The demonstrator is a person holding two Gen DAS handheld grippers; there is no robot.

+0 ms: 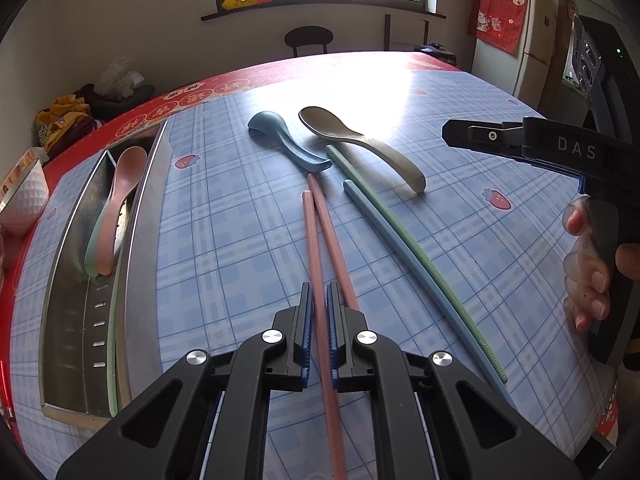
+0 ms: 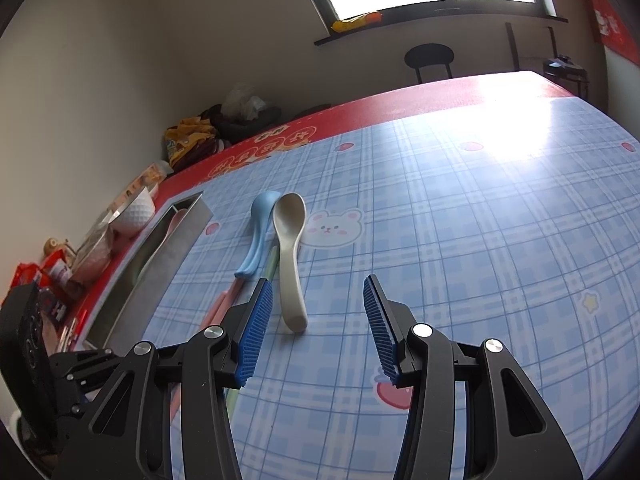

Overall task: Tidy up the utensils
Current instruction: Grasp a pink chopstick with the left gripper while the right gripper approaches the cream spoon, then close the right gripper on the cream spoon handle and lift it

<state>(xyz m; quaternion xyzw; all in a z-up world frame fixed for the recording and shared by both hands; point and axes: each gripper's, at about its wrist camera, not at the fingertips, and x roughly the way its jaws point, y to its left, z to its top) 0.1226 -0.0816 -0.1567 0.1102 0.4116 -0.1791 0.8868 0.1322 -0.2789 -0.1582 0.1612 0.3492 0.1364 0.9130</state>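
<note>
A: Left gripper point(image 1: 319, 322) first. Jaws?

B: Closed on a pink chopstick point(image 1: 320, 280), blue pads pressing both sides. Its near end runs under the gripper body and off the bottom edge. The second pink chopstick point(image 1: 335, 240) lies just right of it; its near part goes behind the right finger, can't tell whether they touch there.

A: Right gripper point(image 2: 318, 312)?

B: Jaws well apart, nothing between them, just the blue plaid tablecloth point(image 2: 460, 240). In the left wrist view a hand point(image 1: 588, 268) holds its handle at the right edge, partly cut off.

A: Other chopsticks?

B: A blue chopstick point(image 1: 384, 232) and a green chopstick point(image 1: 404, 240), side by side to the right of the pink pair. Near ends head toward the frame corner, hard to follow. From the right wrist they're mostly hidden behind that gripper's left finger.

A: Spoons?

B: Farther out: blue spoon point(image 1: 280, 140), bowl face down, and a beige spoon point(image 1: 360, 144) to its right, bowl up, handle toward us. The blue handle's tip sits right at the pink chopstick tips; contact unclear.

A: Tray?

B: Metal tray point(image 1: 148, 240) on the left, long and narrow. Inside it, a pink spoon point(image 1: 120, 200) stacked on a green one, of which only an edge shows. A green stick runs along the near part, cut by the gripper body.

A: Beyond that?

B: White bowl point(image 1: 24, 196) far left, clipped by the frame. Clutter by the wall, too blurry to name.
</note>
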